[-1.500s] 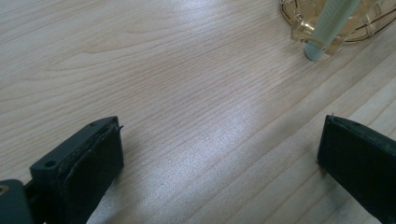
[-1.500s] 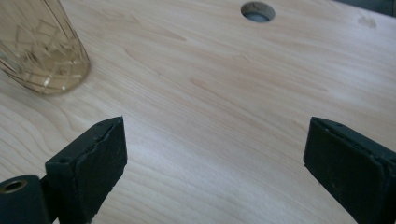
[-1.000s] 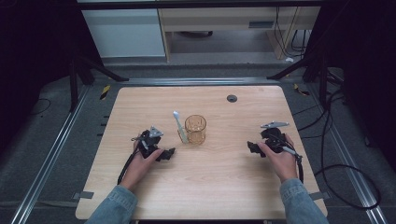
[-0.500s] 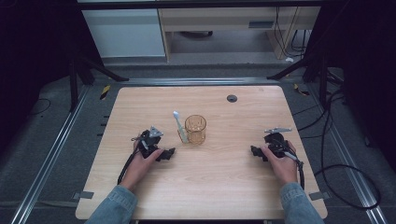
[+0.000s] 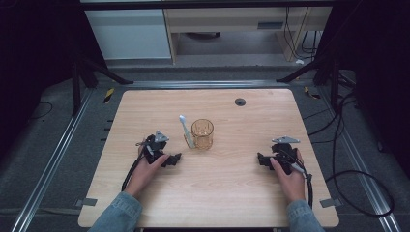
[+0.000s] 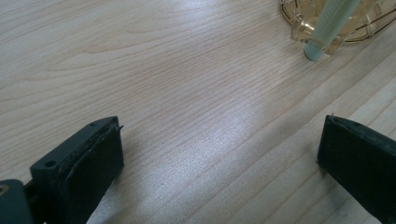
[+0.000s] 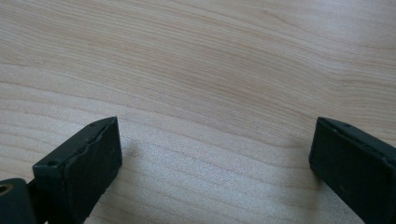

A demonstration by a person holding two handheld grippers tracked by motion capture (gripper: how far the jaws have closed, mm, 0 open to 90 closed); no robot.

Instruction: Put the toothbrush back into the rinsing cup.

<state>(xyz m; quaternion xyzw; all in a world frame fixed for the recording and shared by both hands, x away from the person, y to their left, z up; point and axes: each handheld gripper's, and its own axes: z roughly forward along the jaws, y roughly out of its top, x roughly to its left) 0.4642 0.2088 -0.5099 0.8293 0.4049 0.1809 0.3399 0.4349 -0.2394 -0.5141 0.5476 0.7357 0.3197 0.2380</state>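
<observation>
The glass [image 5: 202, 134] stands near the middle of the table [image 5: 227, 193], and everything else here is told from it. The left gripper [image 5: 175, 158] lies on the wood to the left of the glass and a bit closer to the person, near it but not touching. The person's left hand [image 5: 147, 166] holds it from behind. Its jaws are wide apart with only bare wood between them. In the left gripper view the bottom of the glass [image 6: 336, 21] sits at the top right, well past the jaws. A pale spoon [image 5: 185, 130] is just left of the glass and touches it. Its round end points away from the person, and its handle end comes down by the foot of the glass. In the left gripper view the handle [image 6: 327, 28] crosses in front of the glass. The right gripper [image 5: 261, 159] lies to the right of the glass, well apart from it, and also a bit closer to the person. The right hand [image 5: 290, 174] holds it. Its jaws are wide apart too, over bare wood. A small dark round hole [image 5: 240, 101] sits behind the glass, near the far edge.
</observation>
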